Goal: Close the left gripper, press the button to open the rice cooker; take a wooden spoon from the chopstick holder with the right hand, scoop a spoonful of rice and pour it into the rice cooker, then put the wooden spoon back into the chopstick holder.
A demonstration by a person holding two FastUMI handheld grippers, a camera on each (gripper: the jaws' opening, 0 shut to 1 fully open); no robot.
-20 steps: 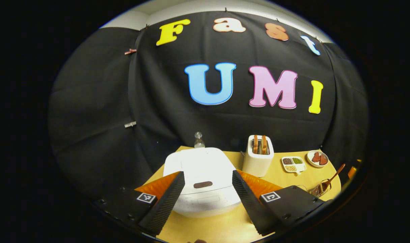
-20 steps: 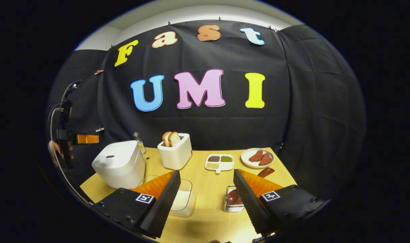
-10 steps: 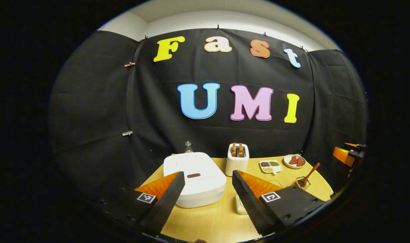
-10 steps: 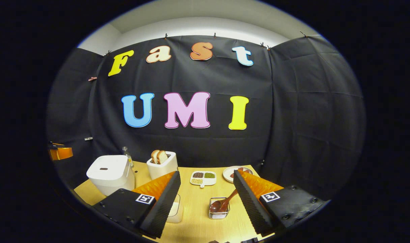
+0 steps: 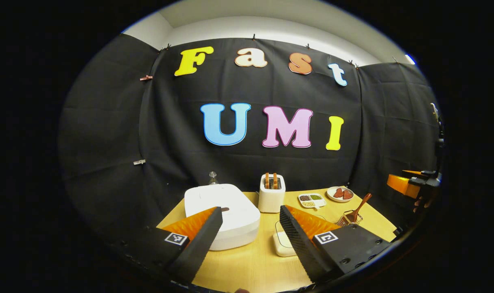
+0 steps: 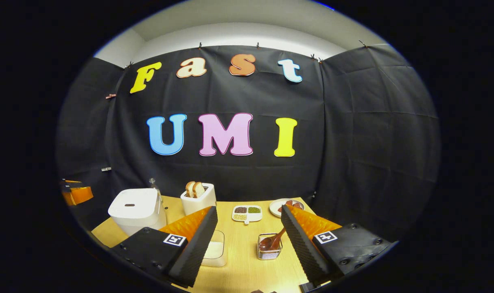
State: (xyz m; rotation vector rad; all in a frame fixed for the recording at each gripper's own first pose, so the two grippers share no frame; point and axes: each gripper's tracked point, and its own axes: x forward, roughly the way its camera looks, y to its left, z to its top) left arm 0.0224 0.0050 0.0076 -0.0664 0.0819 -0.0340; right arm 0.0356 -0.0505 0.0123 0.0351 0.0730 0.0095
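Both grippers — left gripper [image 5: 251, 240] and right gripper [image 6: 249, 242] — hang spread apart above the table [image 6: 247, 272], rice cooker [image 5: 222, 211] lid down.

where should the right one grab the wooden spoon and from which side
Probably the bare upper handle of the wooden spoon, which slants up and to the right out of the chopstick holder with its bowl down inside. Bring the open right hand-held gripper down from above, fingers either side of the handle.

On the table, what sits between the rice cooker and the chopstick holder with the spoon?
In the right gripper view, a clear container of rice sits between the rice cooker and the chopstick holder, toward the near edge; the rest is bare table.
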